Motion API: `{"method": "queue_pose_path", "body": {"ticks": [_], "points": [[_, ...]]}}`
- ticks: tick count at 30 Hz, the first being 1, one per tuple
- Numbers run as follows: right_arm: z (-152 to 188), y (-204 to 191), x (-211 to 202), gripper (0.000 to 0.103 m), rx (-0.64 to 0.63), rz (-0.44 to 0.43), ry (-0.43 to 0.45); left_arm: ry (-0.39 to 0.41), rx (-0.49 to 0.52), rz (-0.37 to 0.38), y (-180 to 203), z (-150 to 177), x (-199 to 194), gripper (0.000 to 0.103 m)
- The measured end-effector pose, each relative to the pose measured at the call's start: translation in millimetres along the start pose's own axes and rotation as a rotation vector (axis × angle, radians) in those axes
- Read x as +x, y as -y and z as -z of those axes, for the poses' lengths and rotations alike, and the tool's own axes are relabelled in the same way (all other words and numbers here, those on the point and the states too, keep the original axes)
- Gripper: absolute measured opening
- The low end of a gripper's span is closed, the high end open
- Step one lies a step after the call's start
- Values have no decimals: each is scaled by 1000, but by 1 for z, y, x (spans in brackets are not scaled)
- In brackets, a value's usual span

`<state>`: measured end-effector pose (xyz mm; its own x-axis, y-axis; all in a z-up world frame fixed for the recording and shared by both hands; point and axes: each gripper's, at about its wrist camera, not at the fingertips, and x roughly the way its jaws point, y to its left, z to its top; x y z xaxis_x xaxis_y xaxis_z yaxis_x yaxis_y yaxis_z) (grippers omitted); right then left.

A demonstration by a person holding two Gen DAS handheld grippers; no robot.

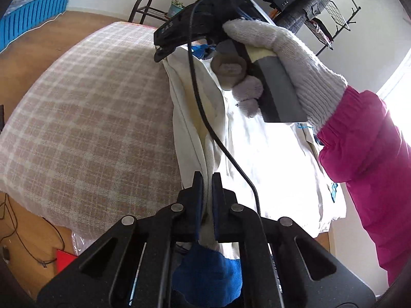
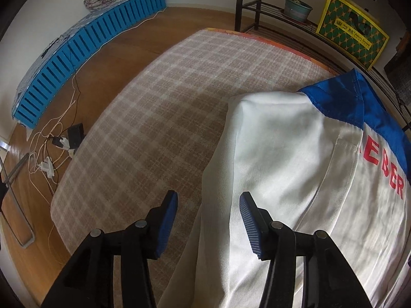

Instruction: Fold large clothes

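A large white garment (image 1: 257, 148) with blue trim and red letters lies on the right part of a checked beige blanket (image 1: 90, 118). My left gripper (image 1: 206, 182) is shut on a fold of the white cloth near its edge. In the right wrist view the garment (image 2: 295, 159) shows a blue collar part and red lettering. My right gripper (image 2: 208, 205) is open, its jaws wide apart over the garment's left edge, holding nothing. The right gripper also shows in the left wrist view (image 1: 164, 51), held by a gloved hand above the garment's far end.
The blanket (image 2: 167, 102) covers a raised surface over a wooden floor. A blue slatted mattress (image 2: 84, 51), cables and power strips (image 2: 56, 148) lie at the left. A metal rack with a potted plant (image 2: 295, 7) and a yellow-green box (image 2: 352, 38) stands behind.
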<state>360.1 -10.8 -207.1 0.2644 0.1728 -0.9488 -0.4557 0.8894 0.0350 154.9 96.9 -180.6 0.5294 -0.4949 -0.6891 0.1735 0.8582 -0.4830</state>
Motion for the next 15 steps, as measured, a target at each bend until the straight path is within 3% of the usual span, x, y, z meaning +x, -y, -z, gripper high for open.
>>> {"method": "queue_pose_path", "body": {"ticks": [2,3,4,7,12,15], "points": [[-4,-5,12,49,-26,78,-17,0,23,-10,9,1,-1,4],[-5,-5,19,42,-30,99,-28,-2,30,-15,11,-3,2,4],[-4,-1,23,18,-23,106,-33,-4,37,-18,16,0,1,4],[0,19,24,3,44,17,-15,-10,64,-39,39,4,-2,3],[22,82,-10,1,251,-268,125,-15,182,-78,76,4,1,3],[49,126,-28,1,350,-376,207,-23,268,-88,109,8,7,3]]}}
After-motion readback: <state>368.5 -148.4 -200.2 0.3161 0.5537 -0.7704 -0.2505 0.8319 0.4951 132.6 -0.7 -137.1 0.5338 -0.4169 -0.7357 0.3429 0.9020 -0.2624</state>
